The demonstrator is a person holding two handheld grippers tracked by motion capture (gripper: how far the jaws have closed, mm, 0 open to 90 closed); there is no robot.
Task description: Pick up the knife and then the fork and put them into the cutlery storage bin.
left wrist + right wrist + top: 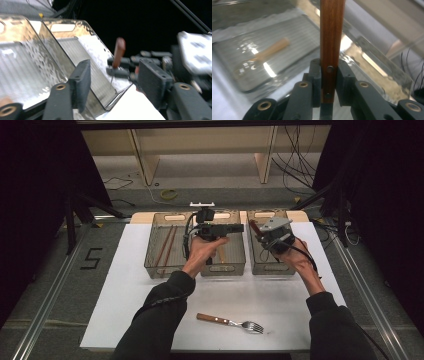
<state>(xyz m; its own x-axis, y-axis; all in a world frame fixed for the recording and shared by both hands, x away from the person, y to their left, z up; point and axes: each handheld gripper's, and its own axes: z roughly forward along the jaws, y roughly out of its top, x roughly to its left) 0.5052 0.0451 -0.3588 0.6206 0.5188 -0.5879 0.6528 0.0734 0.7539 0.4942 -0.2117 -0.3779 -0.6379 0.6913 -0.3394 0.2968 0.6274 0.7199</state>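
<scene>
My right gripper point(260, 233) is above the right clear bin point(272, 269), shut on the dark brown wooden handle of a utensil point(253, 226). In the right gripper view the riveted handle point(332, 37) stands upright, pinched between the two pads of the gripper point(329, 68). The left gripper view shows that same handle point(119, 51) held over the bin. My left gripper point(235, 228) hovers over the middle bin point(222, 269); its jaws point(115, 72) stand apart with nothing between them. A fork point(231, 322) with a wooden handle lies on the white mat near the front edge.
Three clear bins stand side by side at the back of the white mat point(130, 310). The left bin point(155, 266) holds chopsticks point(165, 247). A light wooden-handled piece point(272, 50) lies in a bin below the right gripper. Cables trail on the floor behind.
</scene>
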